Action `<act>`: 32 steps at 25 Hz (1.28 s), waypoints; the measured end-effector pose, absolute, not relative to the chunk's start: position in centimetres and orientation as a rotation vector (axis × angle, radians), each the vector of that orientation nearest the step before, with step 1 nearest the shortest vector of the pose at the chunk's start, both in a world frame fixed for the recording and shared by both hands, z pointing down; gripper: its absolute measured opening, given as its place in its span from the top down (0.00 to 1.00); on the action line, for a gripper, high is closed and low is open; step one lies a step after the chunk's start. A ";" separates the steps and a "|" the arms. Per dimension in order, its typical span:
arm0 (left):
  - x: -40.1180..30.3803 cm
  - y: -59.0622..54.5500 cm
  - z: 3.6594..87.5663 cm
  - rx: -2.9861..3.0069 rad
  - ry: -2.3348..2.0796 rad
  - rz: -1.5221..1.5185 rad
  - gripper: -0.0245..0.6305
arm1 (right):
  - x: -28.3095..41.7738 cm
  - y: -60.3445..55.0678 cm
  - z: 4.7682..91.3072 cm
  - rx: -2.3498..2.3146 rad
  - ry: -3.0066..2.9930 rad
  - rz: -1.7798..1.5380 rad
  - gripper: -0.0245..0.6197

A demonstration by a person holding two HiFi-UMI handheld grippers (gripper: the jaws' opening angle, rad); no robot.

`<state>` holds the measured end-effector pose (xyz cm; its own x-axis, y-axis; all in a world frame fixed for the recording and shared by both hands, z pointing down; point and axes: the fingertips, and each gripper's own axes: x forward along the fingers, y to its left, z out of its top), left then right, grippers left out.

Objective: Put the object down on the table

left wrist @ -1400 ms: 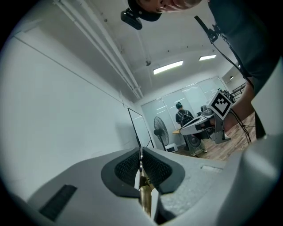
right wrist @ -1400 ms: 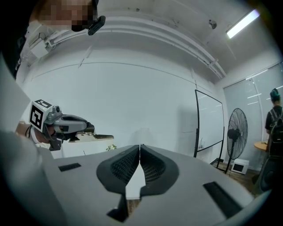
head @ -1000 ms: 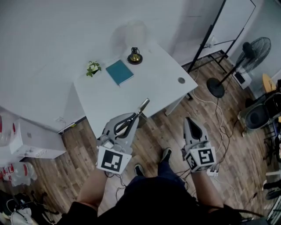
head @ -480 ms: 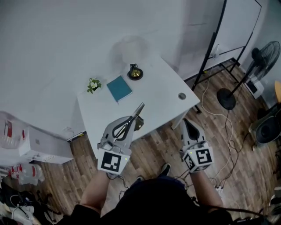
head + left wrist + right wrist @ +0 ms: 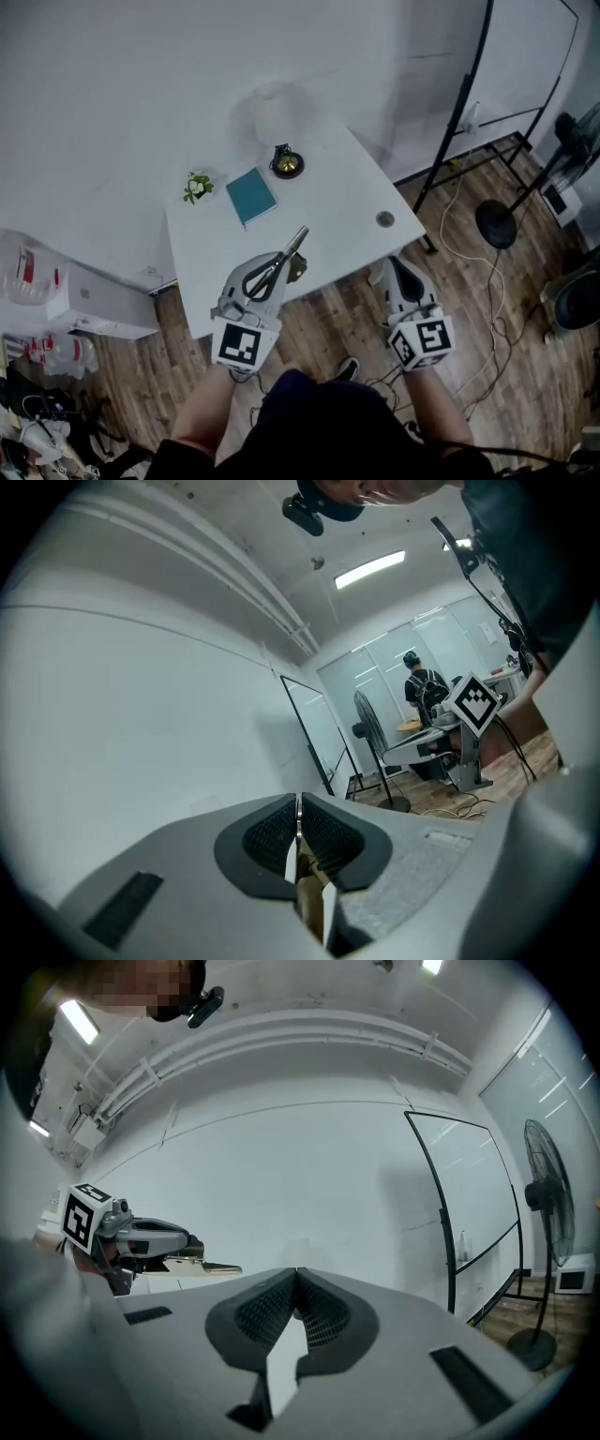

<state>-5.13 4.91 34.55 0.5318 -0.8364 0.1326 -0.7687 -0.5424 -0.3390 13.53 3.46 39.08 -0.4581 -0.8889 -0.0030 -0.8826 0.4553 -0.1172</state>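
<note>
My left gripper [image 5: 282, 262] is shut on a pair of scissors [image 5: 273, 268] with black handles; the pale blade pokes out ahead over the front edge of the white table [image 5: 347, 192]. In the left gripper view the black pads [image 5: 272, 834] of the left gripper [image 5: 297, 810] pinch the thin blade [image 5: 297, 829]. My right gripper [image 5: 397, 270] hovers over the wooden floor just off the table's front right corner. In its own view the right gripper [image 5: 297, 1281] is shut with nothing held, and the scissors [image 5: 199, 1266] jut out at the left.
On the table lie a teal book [image 5: 251, 196], a small potted plant [image 5: 196, 187], a brass item [image 5: 287, 163] and a round grommet [image 5: 384, 219]. A black stand [image 5: 457, 117], a fan base [image 5: 499, 224] and cables [image 5: 473, 281] are at the right. A white cabinet [image 5: 89, 300] sits left.
Both grippers have moved forward toward the table. The scissors' blade now reaches further over the tabletop. Both jaws look as before.
</note>
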 end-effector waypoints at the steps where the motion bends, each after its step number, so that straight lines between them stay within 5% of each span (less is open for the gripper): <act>1: -4.8 4.4 34.9 -2.535 1.355 -0.421 0.93 | 13.9 3.0 39.3 -1.598 2.627 -0.163 0.95; 18: -3.4 -8.4 40.1 -2.643 1.289 -0.410 0.93 | 15.4 -6.4 41.9 -1.725 2.645 -0.210 0.95; 32: -4.4 -22.4 52.6 -2.747 1.069 -0.654 0.93 | 11.6 -18.7 45.2 -1.876 2.692 -0.303 0.95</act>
<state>-4.44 -22.41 52.56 0.6566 -0.6684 0.3494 -0.6155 -0.7426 -0.2640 11.62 -18.71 45.21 -0.3440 -0.9107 0.2287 -0.9387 0.3389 -0.0625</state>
